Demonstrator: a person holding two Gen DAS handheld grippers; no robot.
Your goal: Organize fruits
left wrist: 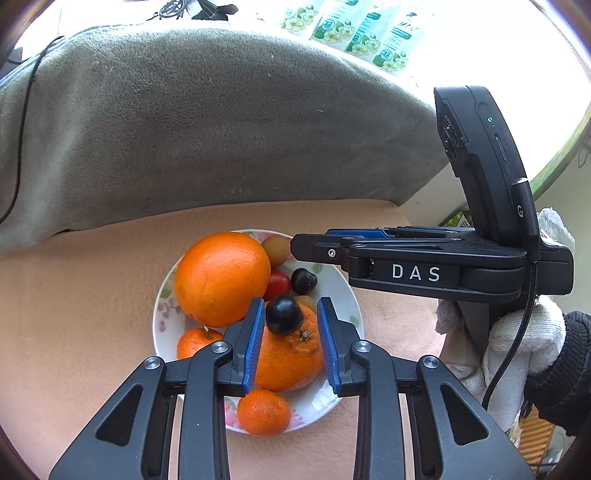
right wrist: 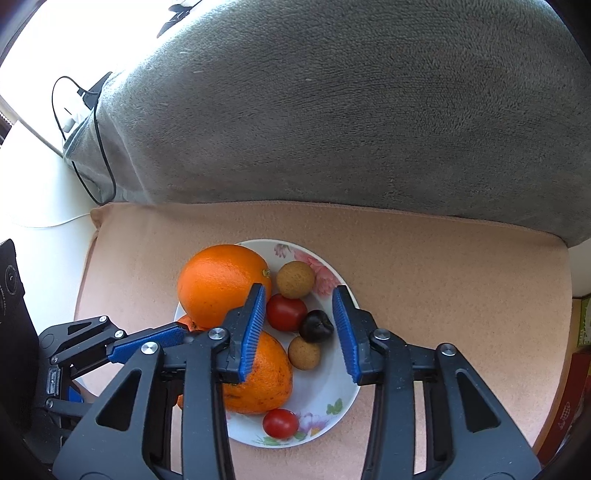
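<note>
A white flowered plate (left wrist: 347, 295) (right wrist: 343, 398) holds a big orange (left wrist: 221, 278) (right wrist: 218, 284), a smaller orange (left wrist: 291, 365), mandarins (left wrist: 264, 411), cherry tomatoes (right wrist: 286, 314), brown longans (right wrist: 295, 279) and dark plums. My left gripper (left wrist: 291, 325) stands narrowly open just over the smaller orange. One dark plum (left wrist: 283, 315) rests on that orange between the blue pads, against the left pad and clear of the right one. My right gripper (right wrist: 300, 317) (left wrist: 295, 246) hangs open above a tomato, another dark plum (right wrist: 316, 325) and a longan (right wrist: 303, 352).
The plate sits on a peach cloth (left wrist: 92, 314), with a thick grey blanket (left wrist: 221, 129) heaped right behind it. A white-gloved hand (left wrist: 517, 343) holds the right gripper. Green-printed packets (left wrist: 351, 33) lie beyond the blanket, and a black cable (right wrist: 99, 147) runs at its left.
</note>
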